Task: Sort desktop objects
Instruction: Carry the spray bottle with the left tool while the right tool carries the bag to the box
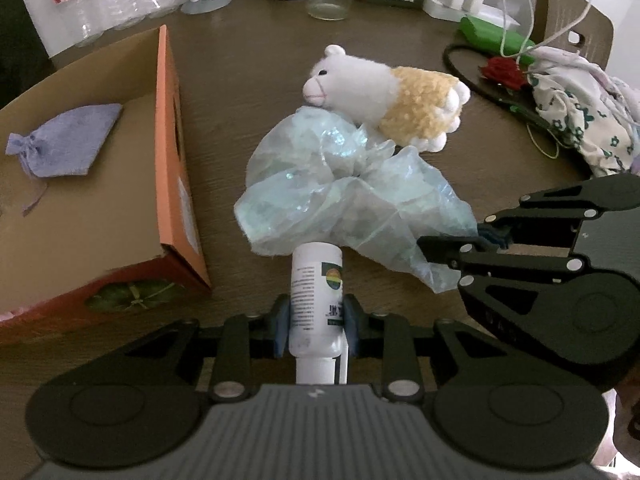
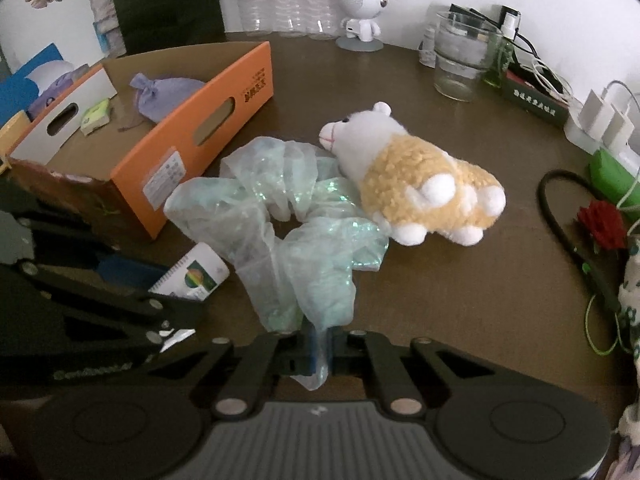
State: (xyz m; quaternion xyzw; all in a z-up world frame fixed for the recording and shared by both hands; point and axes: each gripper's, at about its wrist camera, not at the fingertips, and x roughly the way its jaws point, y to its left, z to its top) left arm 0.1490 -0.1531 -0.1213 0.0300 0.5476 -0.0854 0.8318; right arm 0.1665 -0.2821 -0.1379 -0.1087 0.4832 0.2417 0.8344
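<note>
White plastic bottle (image 1: 316, 300): rigid, light, smooth-walled, likely slippery; left gripper (image 1: 316, 322) is clamped across its mid-body, bottle lying near the desk's front edge, just beside the orange cardboard box (image 2: 192, 148).

Sheer iridescent organza scrunchie (image 2: 280, 216): very light, limp, crushable; right gripper (image 2: 318, 350) pinches a fold of its near edge, the rest draped on the desk (image 1: 240, 40) centre. Any bunched fold gives a fair hold.

Plush alpaca (image 2: 416, 176): soft, compressible, touching the scrunchie's far side; the body suits a grip.

Lilac drawstring pouch (image 1: 68, 140): lies inside the box.
</note>
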